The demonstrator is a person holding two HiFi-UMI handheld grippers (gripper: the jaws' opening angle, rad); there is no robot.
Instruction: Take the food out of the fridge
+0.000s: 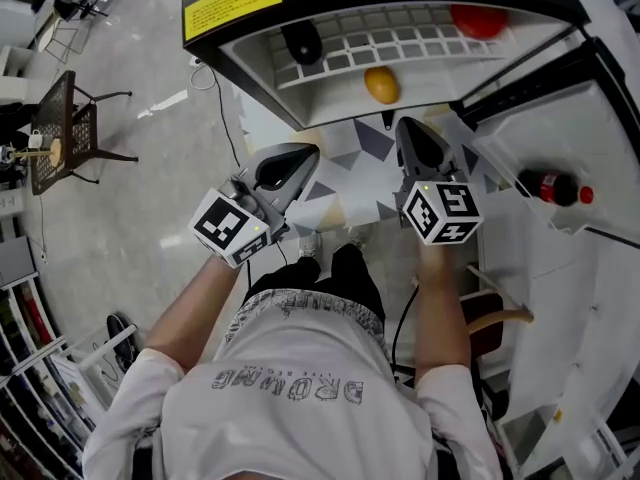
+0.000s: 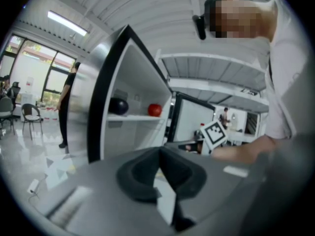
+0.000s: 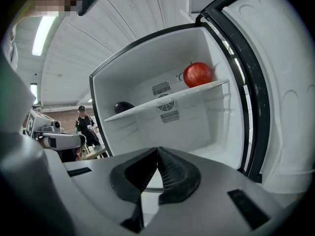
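Closed right tool [image 1: 405, 125] near orange [image 1: 381, 85] inside open fridge [image 1: 250, 68], left tool [image 1: 304, 155] alongside

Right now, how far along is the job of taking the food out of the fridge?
Done: the fridge door stands open.
In hand: nothing. The left gripper and the right gripper are both shut and empty, in front of the fridge.
Left: all the food. A red fruit and a dark round item sit on the shelf, an orange fruit lies lower down, and a bottle is in the door.
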